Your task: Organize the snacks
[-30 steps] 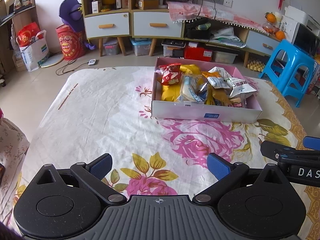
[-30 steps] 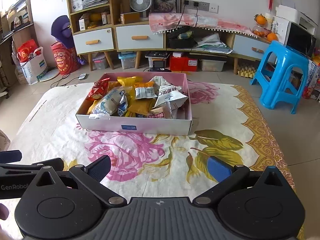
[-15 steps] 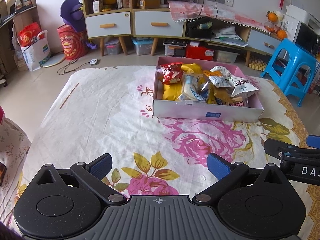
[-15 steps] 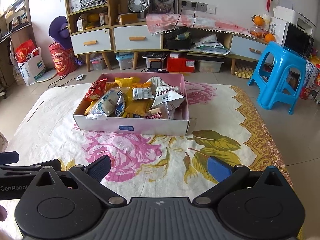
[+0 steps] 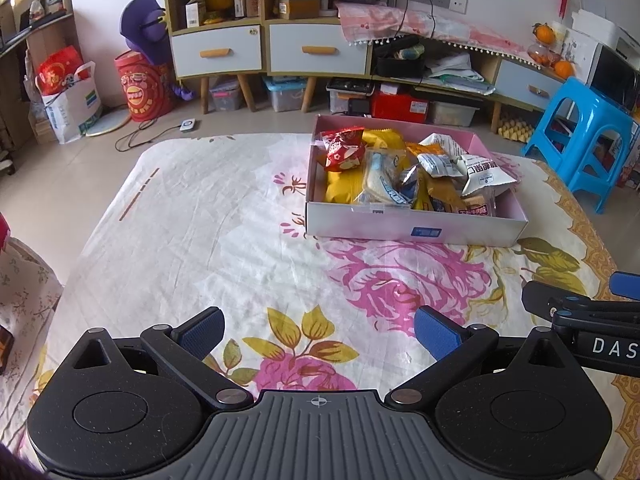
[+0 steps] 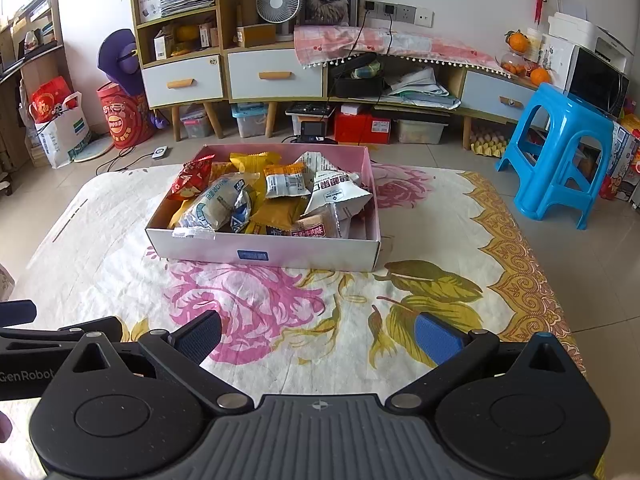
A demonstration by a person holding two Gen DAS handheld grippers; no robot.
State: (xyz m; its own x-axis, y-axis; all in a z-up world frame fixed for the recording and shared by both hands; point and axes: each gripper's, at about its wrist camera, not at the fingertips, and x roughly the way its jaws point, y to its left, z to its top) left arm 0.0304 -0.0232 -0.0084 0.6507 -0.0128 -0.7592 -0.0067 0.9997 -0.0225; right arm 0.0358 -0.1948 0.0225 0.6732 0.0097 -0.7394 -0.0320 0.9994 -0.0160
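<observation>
We are in a cluttered living room, with a low cabinet along the back wall, a blue stool at the right of the frame, and a floral sheet spread flat as our surface. On it stands a shallow pink box, its long side running across the frame, and every snack packet we can see lies piled inside it; none lies loose on the sheet.

Our left gripper hangs low at the bottom of its view, pads wide apart and holding nothing. Our right gripper is likewise spread and bare.

From the left gripper the box lies ahead and off to the upper right. From the right gripper it sits almost dead ahead, slightly left of centre, so we judge the right side the better lined up for any reach into it.

The heap is jumbled, yet all is boxed: this fits snacks gathered in, or a pile awaiting sorting. We cannot tell which.
</observation>
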